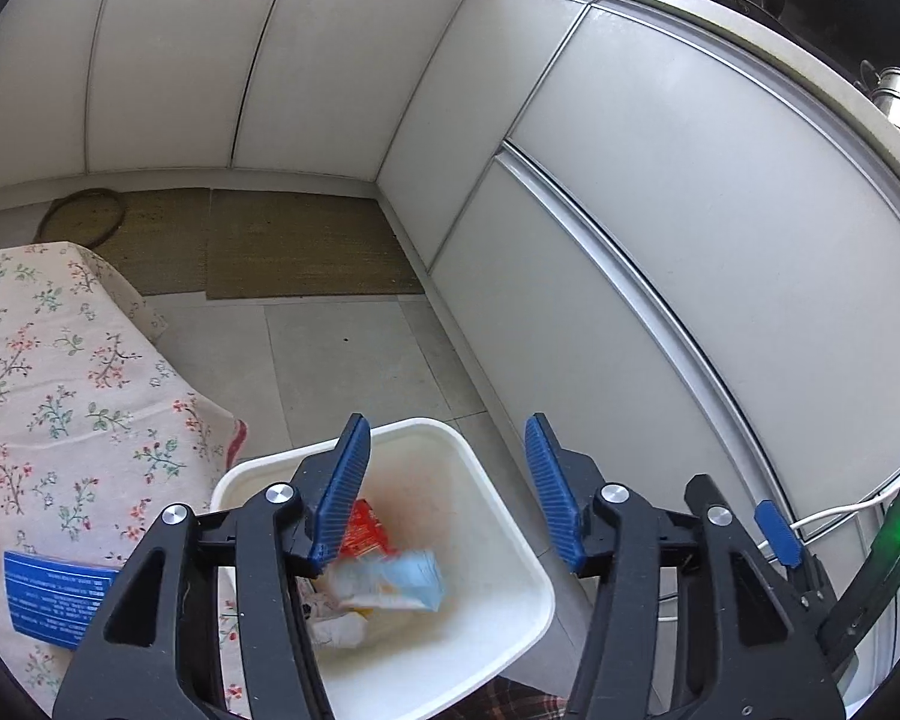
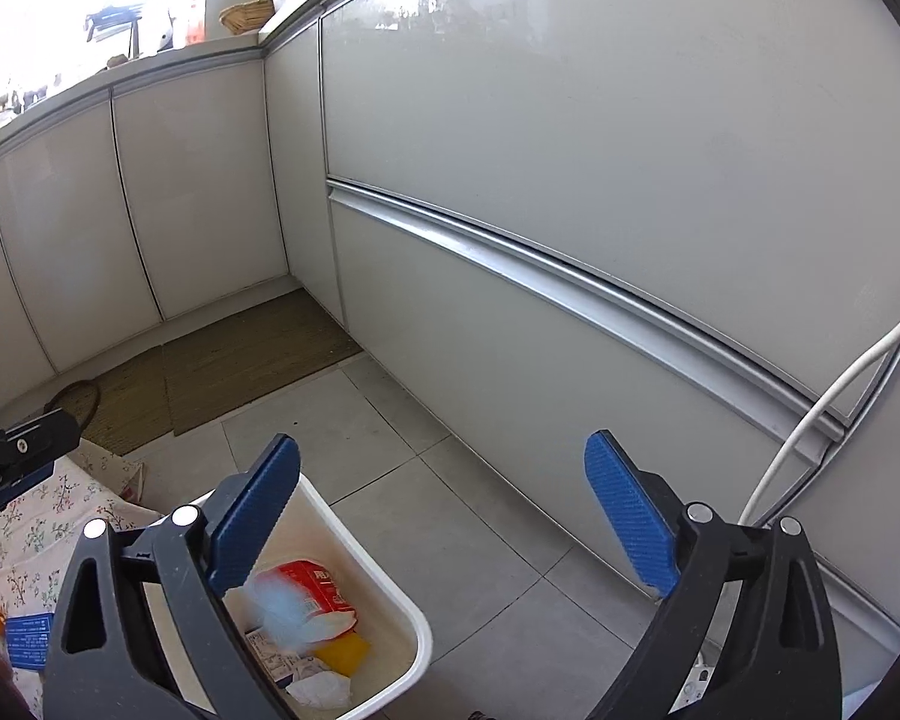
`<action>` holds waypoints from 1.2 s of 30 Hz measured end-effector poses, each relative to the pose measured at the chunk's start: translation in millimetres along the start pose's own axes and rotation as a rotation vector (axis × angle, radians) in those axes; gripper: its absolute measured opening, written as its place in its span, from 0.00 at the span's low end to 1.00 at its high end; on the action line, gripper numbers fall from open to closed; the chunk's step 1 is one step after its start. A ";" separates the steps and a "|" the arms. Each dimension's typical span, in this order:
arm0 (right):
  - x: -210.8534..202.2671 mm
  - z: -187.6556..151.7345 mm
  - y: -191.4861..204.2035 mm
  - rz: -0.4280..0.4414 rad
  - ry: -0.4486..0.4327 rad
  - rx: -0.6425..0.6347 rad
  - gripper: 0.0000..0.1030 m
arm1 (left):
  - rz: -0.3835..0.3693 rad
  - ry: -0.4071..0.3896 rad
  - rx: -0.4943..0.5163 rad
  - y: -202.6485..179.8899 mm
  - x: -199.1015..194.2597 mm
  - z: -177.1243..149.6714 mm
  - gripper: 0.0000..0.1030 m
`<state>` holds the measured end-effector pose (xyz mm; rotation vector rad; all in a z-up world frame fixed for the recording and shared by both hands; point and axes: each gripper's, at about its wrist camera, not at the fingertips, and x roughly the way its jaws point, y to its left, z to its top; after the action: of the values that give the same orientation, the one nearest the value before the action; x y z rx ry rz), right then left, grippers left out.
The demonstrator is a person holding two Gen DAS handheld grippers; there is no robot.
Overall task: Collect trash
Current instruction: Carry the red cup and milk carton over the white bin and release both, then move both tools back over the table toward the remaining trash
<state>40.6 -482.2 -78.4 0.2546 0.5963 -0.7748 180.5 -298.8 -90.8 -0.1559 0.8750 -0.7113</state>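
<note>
A waste bin (image 1: 513, 546) stands on the tiled floor (image 1: 354, 354), just right of a cloth-covered table (image 1: 60, 396) and left of the cabinet fronts (image 1: 660, 228). Inside it lie a carton (image 2: 321, 588), wrappers (image 1: 390, 582) and crumpled paper (image 2: 321, 690). Floor mats (image 1: 294, 246) lie in the far corner. A booklet (image 1: 54, 597) rests on the table's near edge.

Bin (image 1: 513, 546) mouth lying open from above; cabinets (image 2: 630, 180) crowding right, tabletop (image 1: 60, 390) edge pressing left.
</note>
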 end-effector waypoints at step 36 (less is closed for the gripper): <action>-88.0 -55.8 198.1 0.263 -0.138 -0.376 0.93 | 0.583 -0.203 -0.098 142.4 -151.1 -54.5 0.93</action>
<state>110.8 -269.8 -71.1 -0.0668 0.5529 -0.4112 146.9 -86.9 -85.5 -0.0529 0.7103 -0.1052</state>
